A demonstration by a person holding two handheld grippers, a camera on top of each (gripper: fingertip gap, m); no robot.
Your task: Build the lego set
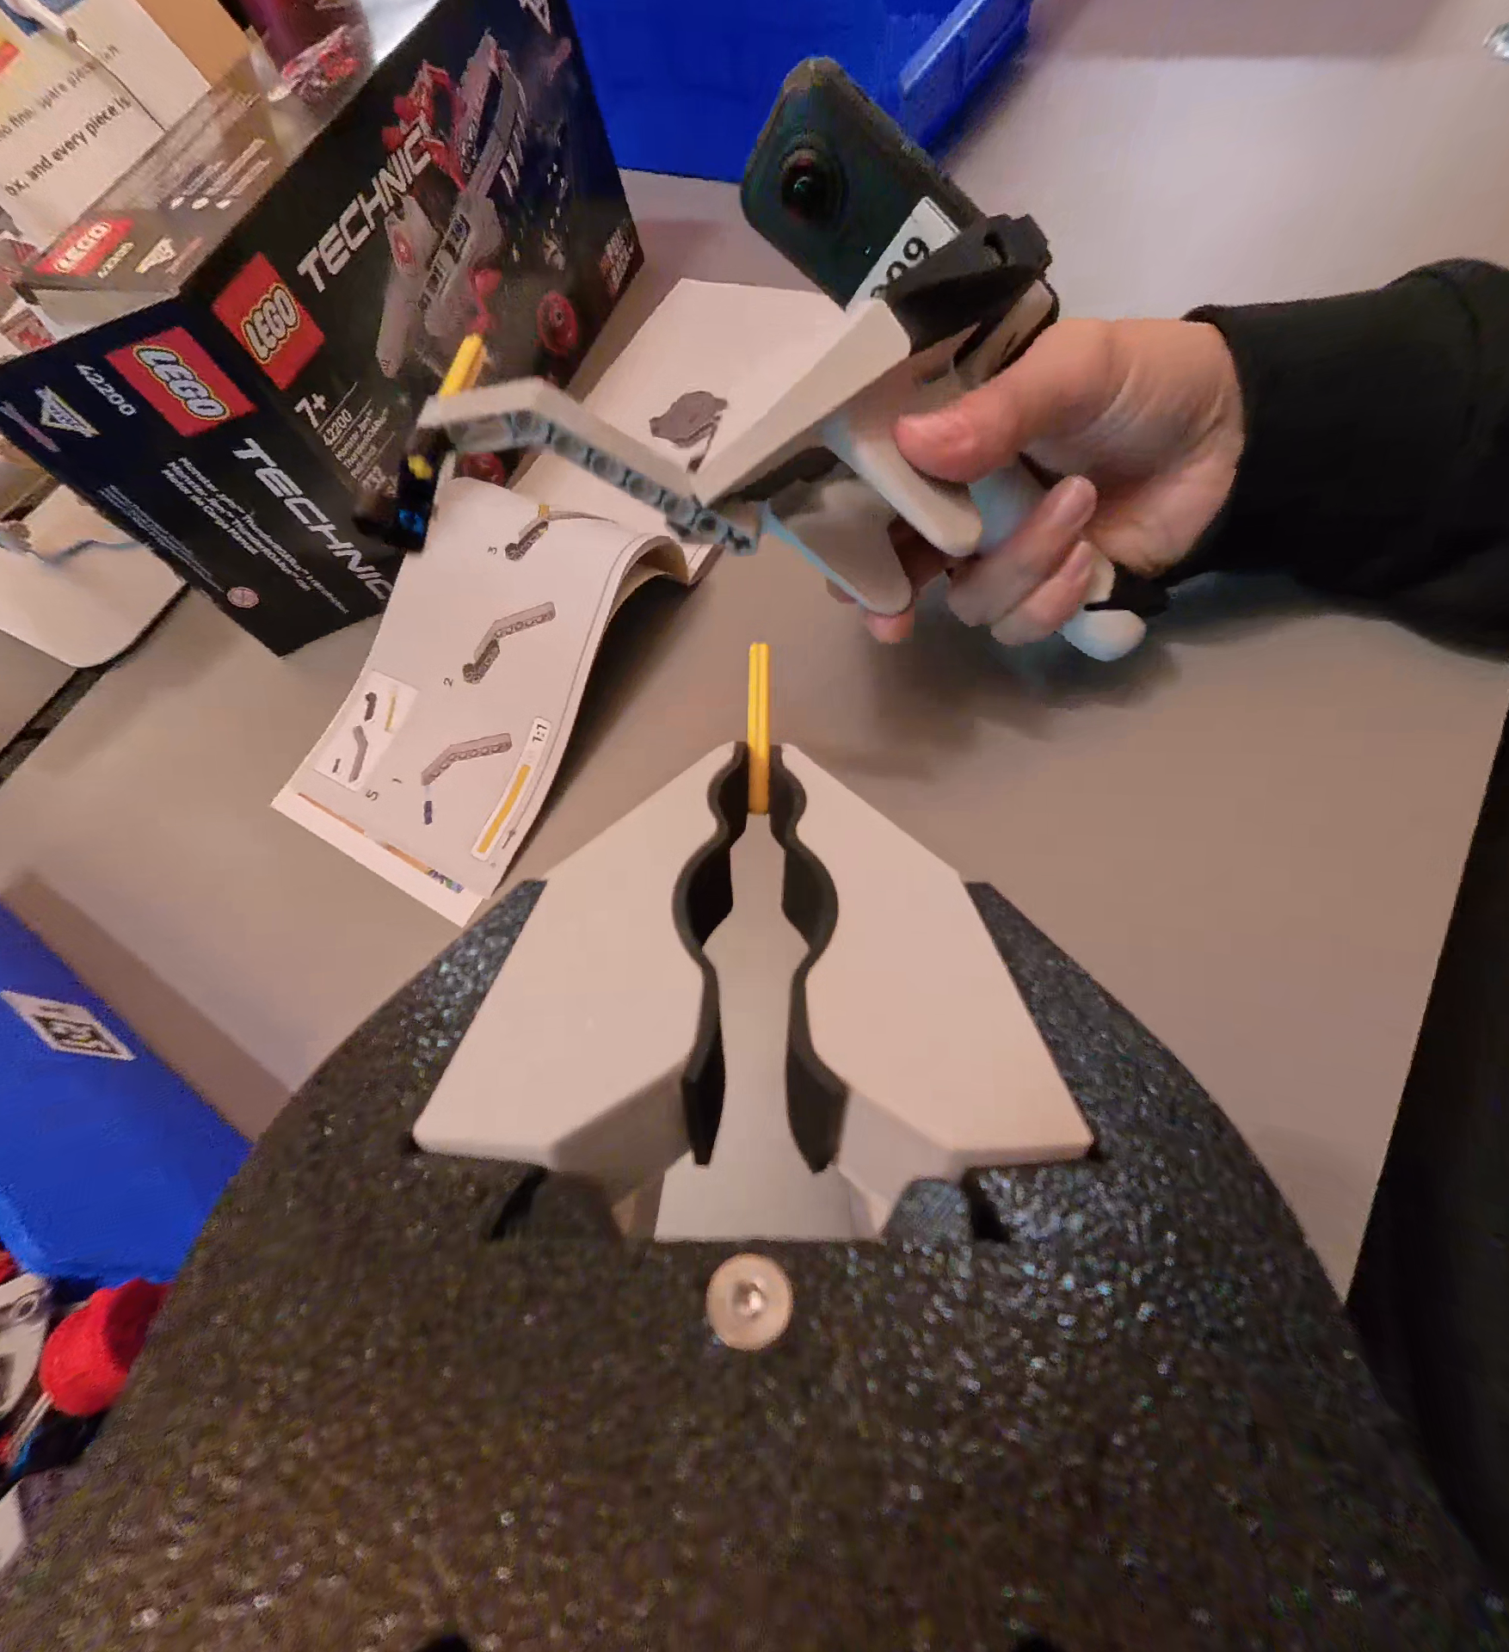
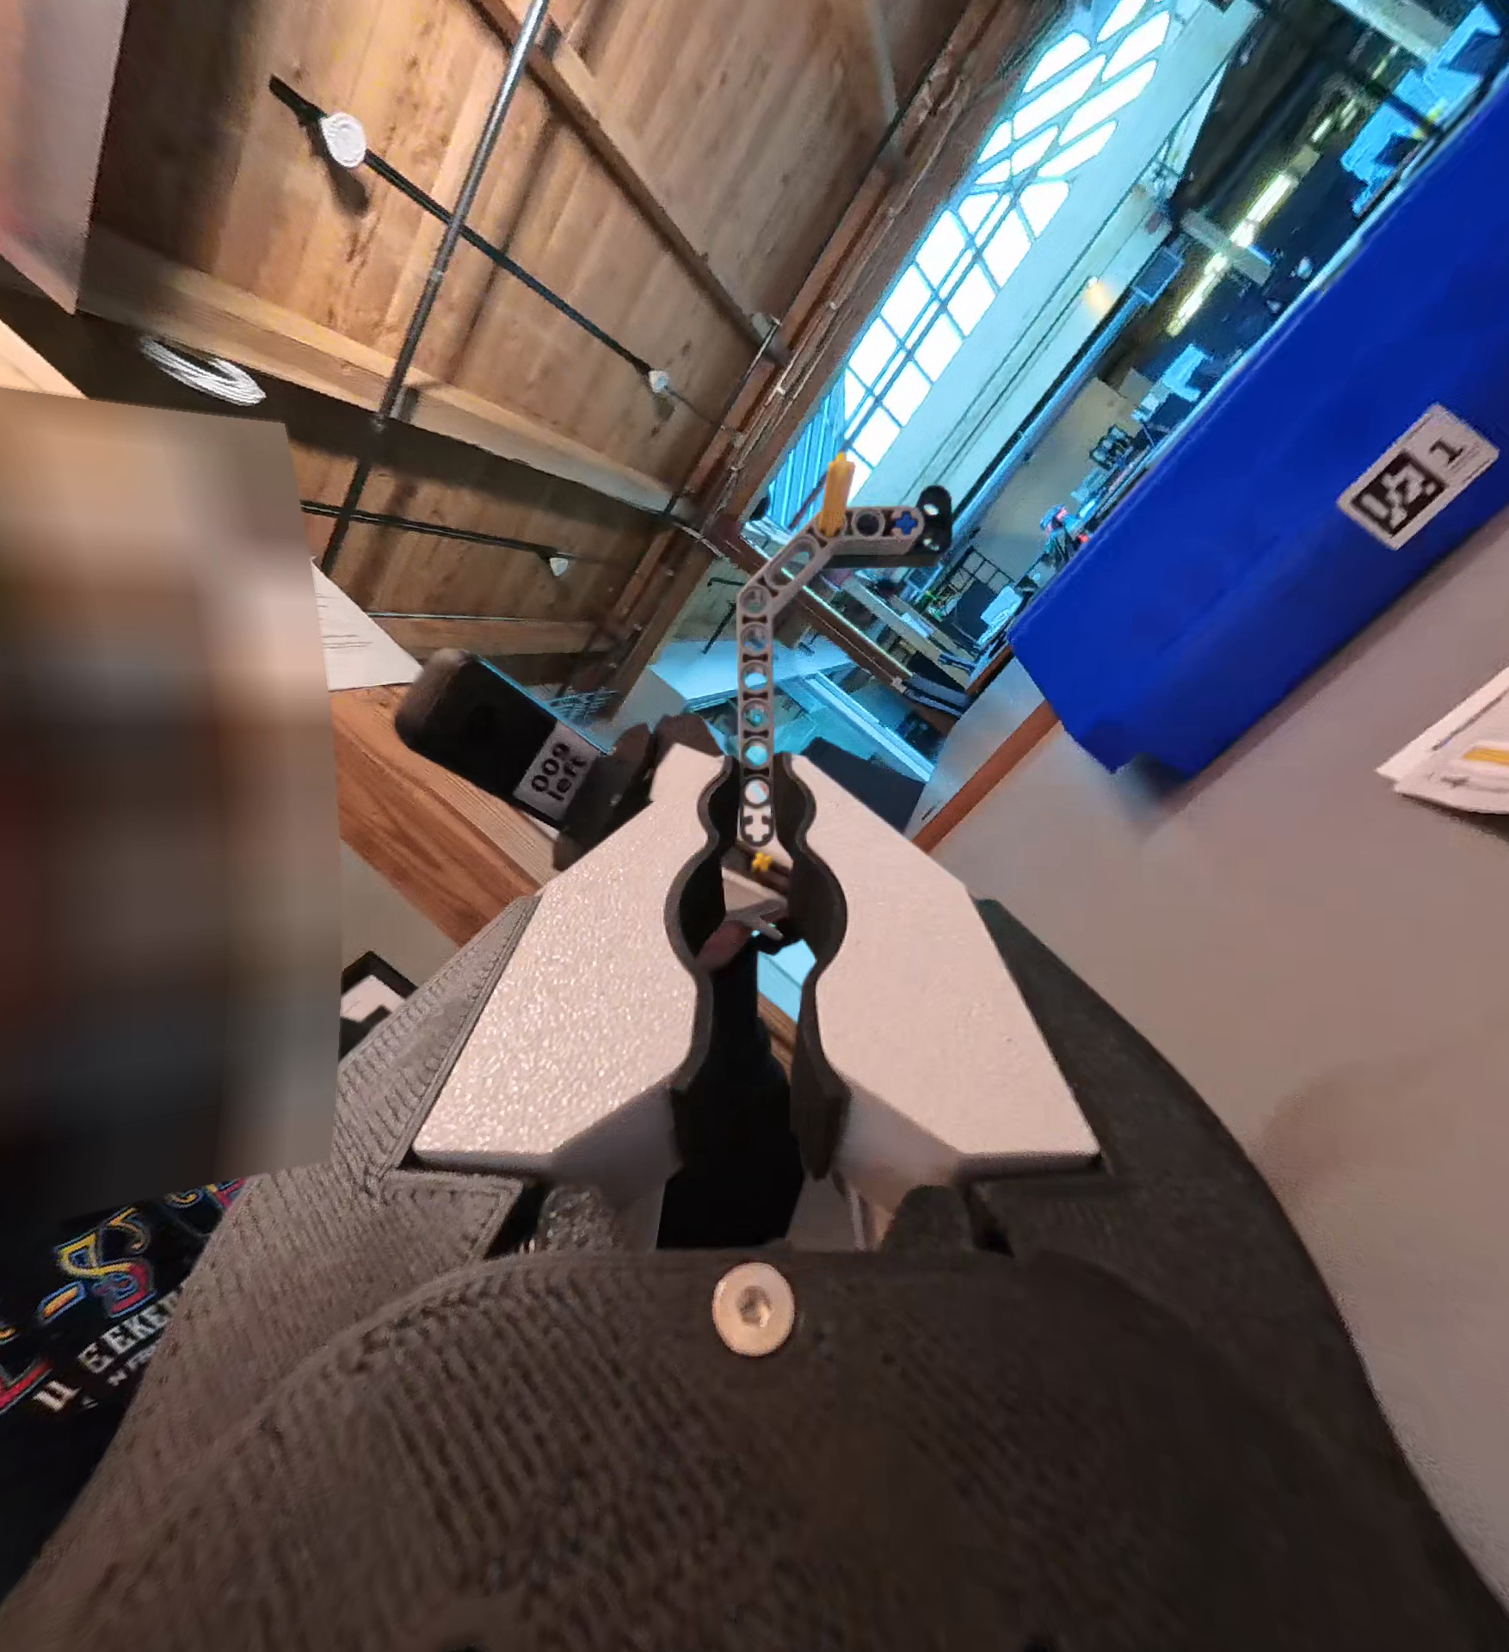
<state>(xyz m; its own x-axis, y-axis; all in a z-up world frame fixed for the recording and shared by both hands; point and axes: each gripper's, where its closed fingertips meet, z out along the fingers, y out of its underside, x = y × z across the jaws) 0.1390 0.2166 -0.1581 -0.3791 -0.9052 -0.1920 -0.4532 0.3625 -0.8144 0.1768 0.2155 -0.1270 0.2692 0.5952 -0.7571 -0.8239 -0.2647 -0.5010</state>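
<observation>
We work over a plain grey table [image 1: 1135, 804], under timber panelling and tall bright windows that fill the right wrist view. On the table lie an open instruction booklet [image 1: 483, 697] and, just behind it, the dark set box [image 1: 304, 375]. A blue bin [image 1: 45, 1073] sits near our left gripper, with red and white loose parts [image 1: 9, 1341] beside it (too blurred to say whether they lie in a container). Another blue bin [image 2: 1323, 465] stands across the table.

Our left gripper [image 1: 760, 787] is clamped at its tips on a thin yellow axle [image 1: 758, 715], which stands upright above the table. Our right gripper [image 2: 760, 822], held by a hand [image 1: 1091, 465], grips one end of a grey angled beam [image 2: 755, 679] raised in the air; a second yellow axle [image 2: 833, 492] and a small black-and-blue connector [image 2: 921, 523] sit at its far, bent end.
</observation>
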